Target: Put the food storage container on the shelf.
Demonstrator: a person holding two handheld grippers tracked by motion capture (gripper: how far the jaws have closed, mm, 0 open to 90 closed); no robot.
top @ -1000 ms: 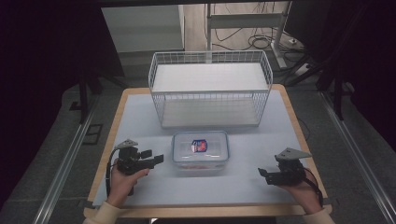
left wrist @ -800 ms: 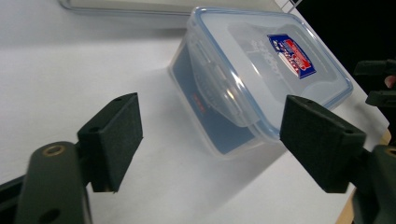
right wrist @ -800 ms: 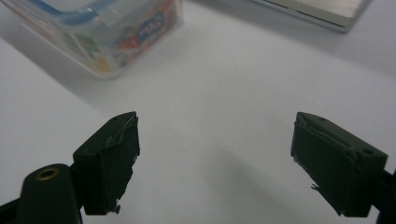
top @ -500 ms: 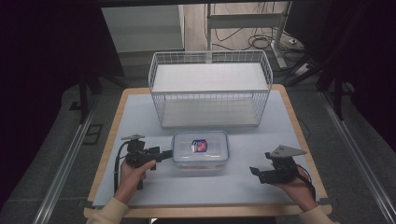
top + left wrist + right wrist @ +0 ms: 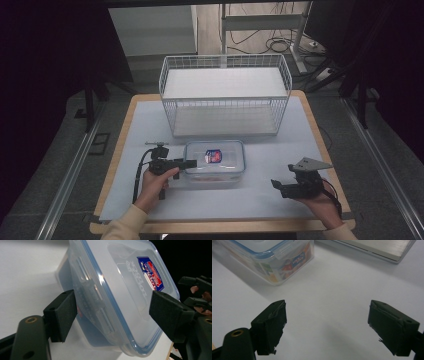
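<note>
White sheeting covers the wood-edged table (image 5: pixel 310 135), ringed by dark floor, with cables on the floor beyond its far edge. A white wire basket (image 5: pixel 225 95) stands at the far middle. Near centre lies a clear plastic food container (image 5: pixel 214 161) with a blue-sealed clip lid and red-blue label. The left gripper (image 5: pixel 190 163) reaches its left end, jaws spread either side of the lid edge. The right gripper (image 5: pixel 275 184) hangs well right of it, jaws wide apart.
</note>
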